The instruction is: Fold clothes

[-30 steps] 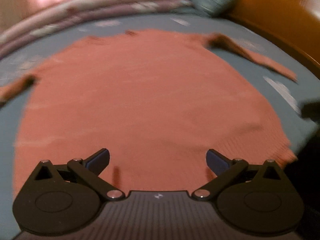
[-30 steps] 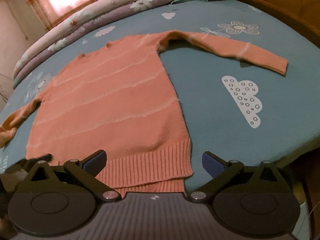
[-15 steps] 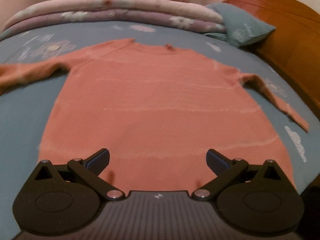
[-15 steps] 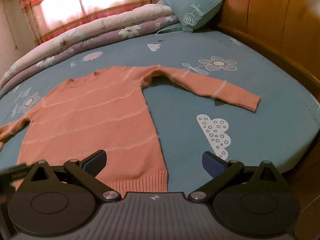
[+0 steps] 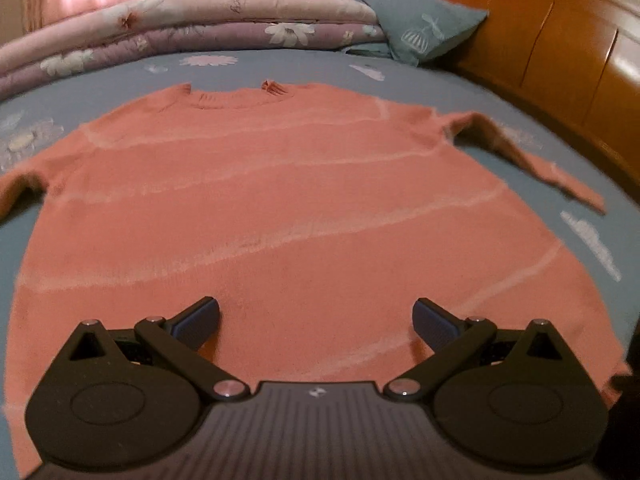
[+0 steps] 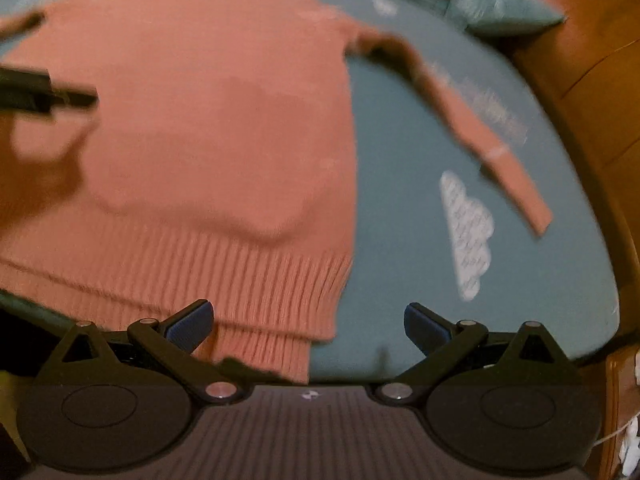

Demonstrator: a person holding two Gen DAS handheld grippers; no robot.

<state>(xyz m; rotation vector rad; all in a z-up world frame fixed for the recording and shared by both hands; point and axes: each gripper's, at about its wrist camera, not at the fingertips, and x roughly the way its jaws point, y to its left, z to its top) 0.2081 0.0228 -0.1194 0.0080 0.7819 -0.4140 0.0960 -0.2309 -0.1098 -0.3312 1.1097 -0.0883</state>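
A salmon-pink sweater [image 5: 304, 208] lies flat and face up on a blue bedsheet [image 5: 472, 92], collar toward 12 o'clock and ribbed hem toward 6 o'clock. Pale thin stripes cross its body. In the left wrist view 1 sleeve [image 5: 532, 160] runs out toward 3 o'clock and the other sleeve leaves the frame at 9 o'clock.

The left gripper [image 5: 316, 320] hovers low over the lower part of the sweater, its 2 fingers wide apart with nothing between them; only sweater fabric shows in the gap. Whether the fingertips touch the knit cannot be told.

The right wrist view is blurred. The right gripper [image 6: 308, 322] sits at the hem's corner, jaws likewise spread and empty. The sweater's ribbed hem [image 6: 224, 280] lies just ahead of its left-hand finger, and bare bedsheet lies ahead of the other finger. A white cloud print [image 6: 468, 232] on the sheet sits at 3 o'clock, between the sweater body and the outstretched sleeve. At 9 o'clock in this view a dark part of the other gripper [image 6: 44, 92] reaches in above the sweater and casts a shadow on it.

Beyond the collar, at 12 o'clock, folded quilts [image 5: 192, 24] with flower prints are stacked along the bed's far edge. A blue pillow [image 5: 424, 28] rests at 1 o'clock against a wooden headboard [image 5: 568, 64].
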